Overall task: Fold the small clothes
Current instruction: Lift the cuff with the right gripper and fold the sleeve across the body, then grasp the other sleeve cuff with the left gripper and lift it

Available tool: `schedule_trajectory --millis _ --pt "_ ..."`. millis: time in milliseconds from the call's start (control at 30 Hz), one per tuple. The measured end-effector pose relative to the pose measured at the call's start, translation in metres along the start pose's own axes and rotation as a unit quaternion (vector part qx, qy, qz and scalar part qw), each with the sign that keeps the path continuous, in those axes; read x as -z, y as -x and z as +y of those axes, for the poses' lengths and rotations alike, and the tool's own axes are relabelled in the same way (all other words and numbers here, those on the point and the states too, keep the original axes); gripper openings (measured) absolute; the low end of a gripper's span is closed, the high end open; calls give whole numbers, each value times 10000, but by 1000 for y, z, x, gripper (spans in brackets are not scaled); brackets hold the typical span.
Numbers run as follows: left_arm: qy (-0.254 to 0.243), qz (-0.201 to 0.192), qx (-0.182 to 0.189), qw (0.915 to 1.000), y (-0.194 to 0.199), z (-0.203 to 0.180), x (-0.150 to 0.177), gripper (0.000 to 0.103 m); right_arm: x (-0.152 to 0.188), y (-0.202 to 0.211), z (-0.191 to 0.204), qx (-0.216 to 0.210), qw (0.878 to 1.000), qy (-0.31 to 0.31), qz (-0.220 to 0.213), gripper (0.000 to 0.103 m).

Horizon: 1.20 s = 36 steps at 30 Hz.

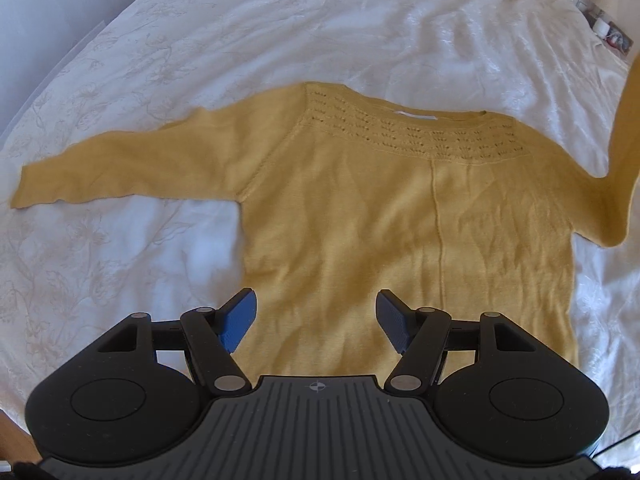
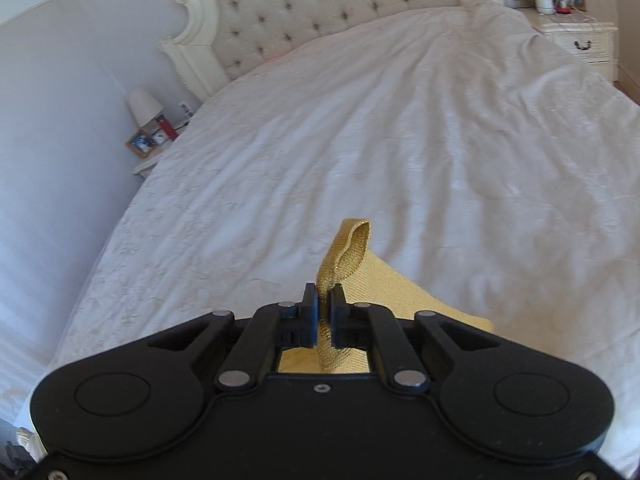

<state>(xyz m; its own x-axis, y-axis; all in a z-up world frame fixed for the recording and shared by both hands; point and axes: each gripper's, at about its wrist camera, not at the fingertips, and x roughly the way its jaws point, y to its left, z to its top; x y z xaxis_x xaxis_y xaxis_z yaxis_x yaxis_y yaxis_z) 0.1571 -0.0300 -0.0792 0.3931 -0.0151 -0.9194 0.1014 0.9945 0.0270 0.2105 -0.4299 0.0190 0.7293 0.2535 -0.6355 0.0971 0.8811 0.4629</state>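
A mustard-yellow knit sweater [image 1: 380, 216] lies flat on the white bedspread [image 1: 280, 32], neckline away from me. Its left sleeve [image 1: 120, 168] stretches out flat. Its right sleeve [image 1: 624, 168] rises off the bed at the frame's right edge. My left gripper [image 1: 316, 320] hovers open over the sweater's lower hem, nothing between its blue pads. In the right wrist view my right gripper [image 2: 324, 300] is shut on the yellow sleeve cuff [image 2: 348, 248], which loops up past the fingertips above the bedspread [image 2: 400, 140].
A tufted cream headboard [image 2: 320, 4] stands at the far end of the bed. Nightstands flank it: one at the left with a lamp [image 2: 142, 106] and photo frame, one at the right [image 2: 580, 36] with small items. A pale wall runs along the left.
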Motion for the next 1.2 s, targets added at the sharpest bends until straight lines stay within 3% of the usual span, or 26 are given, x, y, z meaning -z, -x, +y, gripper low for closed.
schedule_trajectory --millis 133,267,400,600,700,800,867,900,933,1200 --pt "50 8 -186 9998 -5 41 3 65 13 -54 70 -633 9974 200 283 12" --pt "107 77 -335 9994 -12 74 5 65 37 -110 120 -993 9927 225 651 12" --pt "193 156 -411 9988 -18 103 8 65 75 -164 164 -962 9887 432 1064 12" --pt "284 218 -465 9983 -28 131 9 65 129 -213 192 -702 9834 640 1549 13" --pt "454 184 -359 9982 -33 146 11 65 146 -222 198 -670 9819 720 1621 22" --pt "741 76 -179 9971 -40 165 11 65 156 -227 208 -717 9813 805 1594 24" --pt "903 -2 -95 9959 -45 181 9 65 159 -227 213 -669 9821 876 1526 42" --pt "966 -26 -82 9953 -47 187 8 65 161 -225 214 -702 9824 889 1487 60" --pt "1047 -60 -67 9945 -50 195 6 65 163 -224 216 -744 9825 902 1448 66" --pt "1495 -365 -323 9876 -70 270 -21 65 176 -200 229 -577 9811 1143 1450 70"
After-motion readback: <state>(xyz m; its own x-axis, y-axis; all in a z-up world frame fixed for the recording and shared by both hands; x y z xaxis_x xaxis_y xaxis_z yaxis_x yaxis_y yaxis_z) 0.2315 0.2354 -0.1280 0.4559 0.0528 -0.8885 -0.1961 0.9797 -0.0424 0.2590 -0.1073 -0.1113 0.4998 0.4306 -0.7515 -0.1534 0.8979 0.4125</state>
